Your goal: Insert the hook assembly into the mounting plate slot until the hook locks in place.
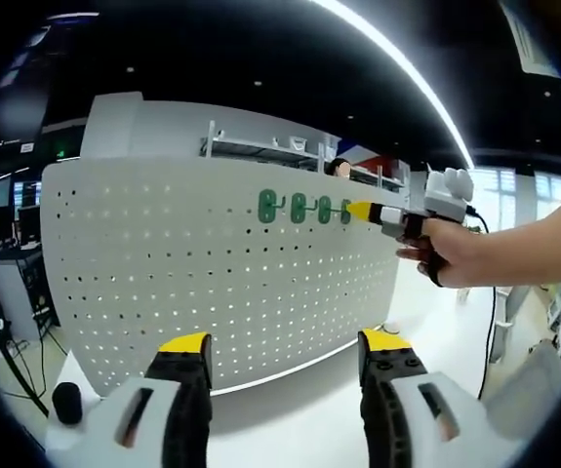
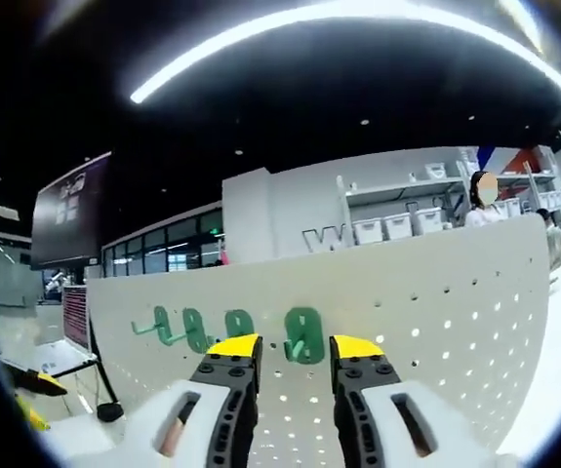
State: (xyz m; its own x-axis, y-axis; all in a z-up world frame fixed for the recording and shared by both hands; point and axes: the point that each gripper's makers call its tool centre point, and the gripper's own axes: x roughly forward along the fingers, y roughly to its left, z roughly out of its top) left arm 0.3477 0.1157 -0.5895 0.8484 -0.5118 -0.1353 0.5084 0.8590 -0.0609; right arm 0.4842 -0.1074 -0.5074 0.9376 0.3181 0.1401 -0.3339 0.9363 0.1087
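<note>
Four green hooks (image 1: pixel 304 207) in a row on the white perforated mounting plate (image 1: pixel 212 283), upright on the table (image 1: pixel 309 419). In the right gripper view, rightmost green hook (image 2: pixel 303 334) between and just beyond the yellow tips of the right gripper (image 2: pixel 294 349); jaws parted slightly, touching or gripping not possible to tell. In the left gripper view, right gripper (image 1: pixel 363 211) held by a hand (image 1: pixel 451 252) at the end of the hook row. Left gripper (image 1: pixel 285 343) wide open, empty, low before the plate. For a good insertion: hook kept square to the plate, pressed straight into its slot (no twisting), firm until it seats; plate probably wants steadying with the free gripper.
</note>
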